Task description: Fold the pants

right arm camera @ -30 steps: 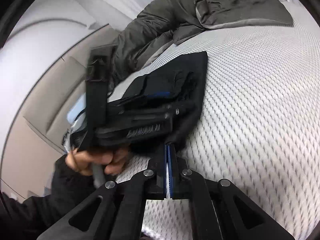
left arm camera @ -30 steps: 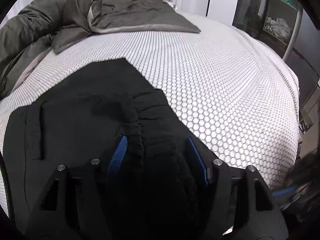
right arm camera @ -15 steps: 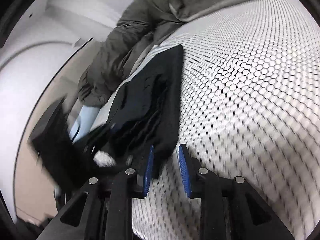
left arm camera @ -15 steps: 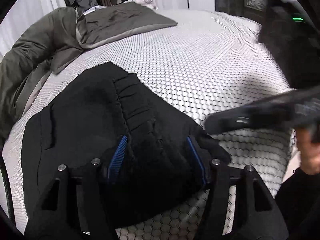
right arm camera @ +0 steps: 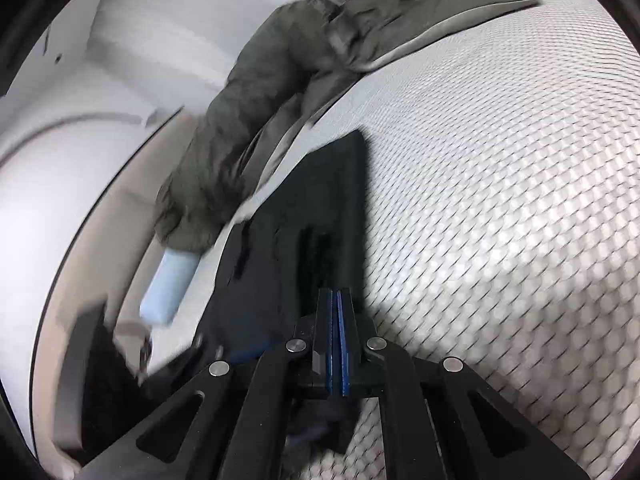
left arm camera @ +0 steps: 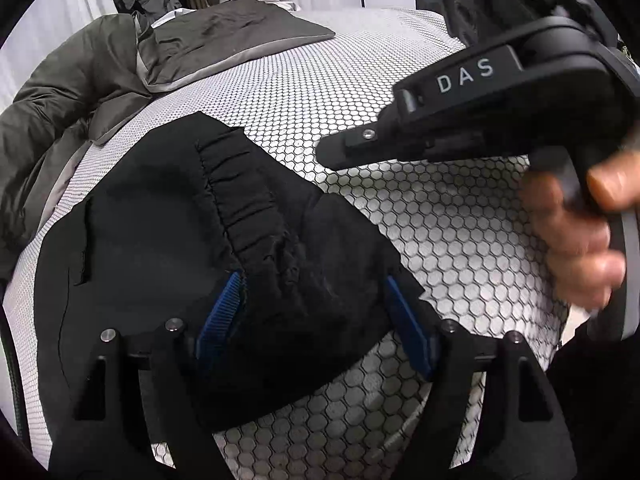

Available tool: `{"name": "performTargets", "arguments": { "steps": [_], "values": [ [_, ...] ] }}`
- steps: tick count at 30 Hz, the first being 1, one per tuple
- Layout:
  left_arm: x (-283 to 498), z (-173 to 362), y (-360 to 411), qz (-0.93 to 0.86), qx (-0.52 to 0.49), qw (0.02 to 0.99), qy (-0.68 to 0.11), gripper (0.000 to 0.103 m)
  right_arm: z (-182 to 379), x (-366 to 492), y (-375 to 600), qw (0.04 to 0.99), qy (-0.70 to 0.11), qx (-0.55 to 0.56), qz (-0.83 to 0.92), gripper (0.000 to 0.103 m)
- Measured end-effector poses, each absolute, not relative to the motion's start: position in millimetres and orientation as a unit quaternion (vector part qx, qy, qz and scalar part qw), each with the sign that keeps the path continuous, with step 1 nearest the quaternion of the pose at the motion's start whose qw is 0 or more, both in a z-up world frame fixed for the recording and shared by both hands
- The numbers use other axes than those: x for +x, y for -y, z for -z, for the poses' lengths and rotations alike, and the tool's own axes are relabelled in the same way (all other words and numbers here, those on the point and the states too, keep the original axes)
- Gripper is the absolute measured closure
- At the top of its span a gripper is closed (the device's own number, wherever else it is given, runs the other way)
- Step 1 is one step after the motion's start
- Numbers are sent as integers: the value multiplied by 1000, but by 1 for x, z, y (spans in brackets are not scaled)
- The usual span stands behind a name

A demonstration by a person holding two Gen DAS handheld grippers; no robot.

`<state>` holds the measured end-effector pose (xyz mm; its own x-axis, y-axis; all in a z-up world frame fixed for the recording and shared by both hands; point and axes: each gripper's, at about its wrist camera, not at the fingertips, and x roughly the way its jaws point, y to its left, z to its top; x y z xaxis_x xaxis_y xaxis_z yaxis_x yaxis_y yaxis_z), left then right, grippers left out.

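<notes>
Black pants point(left arm camera: 168, 216) lie folded into a bundle on the white honeycomb bed cover point(left arm camera: 400, 92). My left gripper point(left arm camera: 316, 300) is open, its blue pads on either side of the gathered waistband at the bundle's near corner. My right gripper point(right arm camera: 336, 316) has its blue pads pressed together over the near edge of the pants point(right arm camera: 320, 208); whether cloth is pinched between them I cannot tell. The right gripper's black body point(left arm camera: 480, 104) and the hand holding it show in the left wrist view, hovering above the cover to the right of the pants.
A rumpled grey-green duvet point(left arm camera: 80, 92) and a grey pillow point(left arm camera: 224, 40) lie at the far left of the bed. A light blue block point(right arm camera: 168, 288) sits beside the bed's left edge. The bed edge drops off at the right point(left arm camera: 560, 320).
My right gripper has shut and moved over the pants' near edge. My left gripper stays open and has pulled back slightly; the waistband corner lies more bunched between its pads.
</notes>
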<state>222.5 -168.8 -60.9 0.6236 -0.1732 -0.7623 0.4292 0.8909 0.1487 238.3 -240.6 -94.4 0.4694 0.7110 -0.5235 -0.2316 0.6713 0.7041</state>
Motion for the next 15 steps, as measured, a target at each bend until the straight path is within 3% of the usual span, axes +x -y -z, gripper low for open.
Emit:
{"name": "performTargets", "arguments": {
  "steps": [2,6,7,9,10,12,15],
  "values": [
    [219,60,165,179,154,886,-400,32,92,234,244,784,-451,283,-319,99],
    [217,61,161,187,142,885,-403,32,92,216,228,787,-480,201,-331,76],
    [217,62,161,186,145,884,-403,32,98,216,222,782,-492,188,-333,75],
    [217,63,162,184,147,884,-404,31,101,221,217,789,-487,180,-327,77],
    [218,64,162,184,147,883,-405,31,101,225,216,790,-486,185,-326,85],
    [221,64,160,185,141,883,-408,31,101,238,214,788,-484,199,-324,92],
    [222,67,159,183,140,882,-411,31,103,256,216,782,-491,211,-322,95]
  ]
}}
